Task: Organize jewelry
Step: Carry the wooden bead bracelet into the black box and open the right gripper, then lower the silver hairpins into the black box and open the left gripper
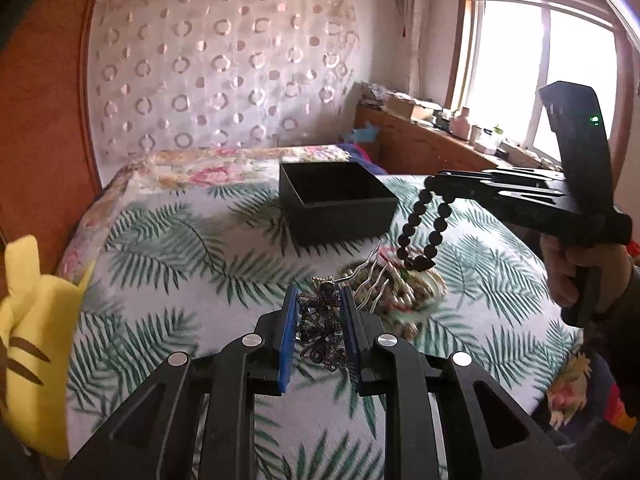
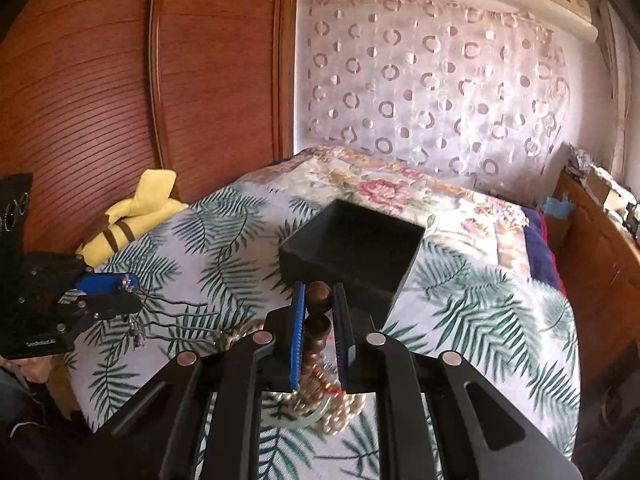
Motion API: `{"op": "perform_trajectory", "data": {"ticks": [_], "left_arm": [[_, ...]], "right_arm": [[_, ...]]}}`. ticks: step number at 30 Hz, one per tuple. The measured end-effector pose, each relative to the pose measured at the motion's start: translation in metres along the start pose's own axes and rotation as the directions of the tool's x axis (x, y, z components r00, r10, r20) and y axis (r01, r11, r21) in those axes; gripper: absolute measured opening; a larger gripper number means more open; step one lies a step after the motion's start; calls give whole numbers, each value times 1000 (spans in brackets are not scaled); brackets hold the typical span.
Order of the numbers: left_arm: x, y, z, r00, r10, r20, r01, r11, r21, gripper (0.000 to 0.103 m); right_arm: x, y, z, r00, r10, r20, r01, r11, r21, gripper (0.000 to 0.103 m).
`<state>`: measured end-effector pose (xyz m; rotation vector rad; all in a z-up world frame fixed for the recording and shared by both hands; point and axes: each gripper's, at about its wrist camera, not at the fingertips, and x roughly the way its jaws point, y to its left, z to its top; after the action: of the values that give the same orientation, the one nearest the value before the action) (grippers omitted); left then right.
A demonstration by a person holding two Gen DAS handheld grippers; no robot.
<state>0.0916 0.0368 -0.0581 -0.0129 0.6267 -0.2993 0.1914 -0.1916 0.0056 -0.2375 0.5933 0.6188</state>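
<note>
My left gripper (image 1: 319, 294) is shut on a dark ornate hair comb (image 1: 320, 332), whose wavy silver prongs (image 1: 372, 280) stick out to the right above the bed. My right gripper (image 2: 320, 292) is shut on a brown bead bracelet (image 2: 318, 330). In the left wrist view that bracelet (image 1: 424, 232) hangs as a loop from the right gripper (image 1: 434, 184). In the right wrist view, the left gripper (image 2: 134, 294) holds the comb (image 2: 172, 312) at the left. An open black box (image 1: 336, 200) (image 2: 352, 248) sits on the bed beyond both. A pile of pearls and other jewelry (image 1: 404, 296) (image 2: 324, 404) lies under the bracelet.
The bed has a leaf-print cover (image 1: 180, 248) and a floral quilt (image 2: 376, 192) at the far end. A yellow plush toy (image 1: 32, 340) (image 2: 132, 216) lies at its left edge by a wooden wardrobe (image 2: 100, 80). A cluttered wooden cabinet (image 1: 432, 144) runs under the window.
</note>
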Motion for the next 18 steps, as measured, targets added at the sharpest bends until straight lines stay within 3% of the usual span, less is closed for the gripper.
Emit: {"op": "perform_trajectory", "data": {"ticks": [11,18], "left_arm": [[12,6,42,998,45,45,-46,999,19,20],[31,10,51,998,55,20,-56,998,19,20]], "right_arm": [[23,-22,53,996,-78,36,78,997,-24,15],[64,-36,54,996,-86,-38,86,996,-8,15]]}}
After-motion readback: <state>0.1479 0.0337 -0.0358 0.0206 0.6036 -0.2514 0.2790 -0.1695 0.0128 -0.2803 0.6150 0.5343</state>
